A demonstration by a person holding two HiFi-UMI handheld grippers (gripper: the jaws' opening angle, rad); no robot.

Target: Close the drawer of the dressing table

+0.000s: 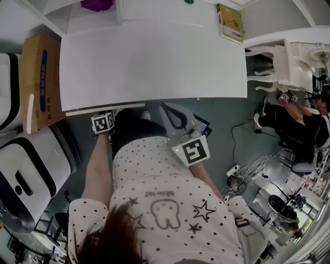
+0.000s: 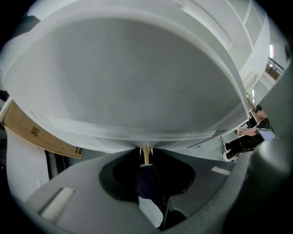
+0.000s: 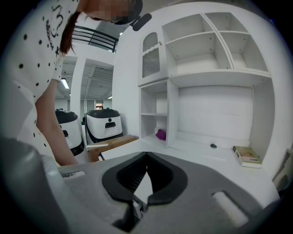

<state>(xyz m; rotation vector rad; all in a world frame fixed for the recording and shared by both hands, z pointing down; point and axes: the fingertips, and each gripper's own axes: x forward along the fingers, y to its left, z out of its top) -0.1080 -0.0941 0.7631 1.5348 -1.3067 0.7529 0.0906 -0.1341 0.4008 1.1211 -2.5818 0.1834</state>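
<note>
A narrow strip of the white drawer (image 1: pixel 103 109) shows just proud of the front edge of the dressing table (image 1: pixel 154 56). In the left gripper view the drawer front (image 2: pixel 137 87) fills the picture, and my left gripper (image 2: pixel 146 157) is shut on its small brass knob (image 2: pixel 146 154), the tips meeting round the stem. From the head view only that gripper's marker cube (image 1: pixel 102 124) shows below the drawer; its jaws are hidden. My right gripper (image 1: pixel 166 108) hovers near the table's front edge, apart from the drawer. Its jaws are shut on nothing (image 3: pixel 146 154).
A cardboard box (image 1: pixel 38 77) and white machines (image 1: pixel 31 170) stand to the left. On the tabletop lie a book (image 1: pixel 230 21) and a purple object (image 1: pixel 96 4). A white chair (image 1: pixel 283 64), a seated person (image 1: pixel 299 121) and floor cables (image 1: pixel 242 172) are at the right.
</note>
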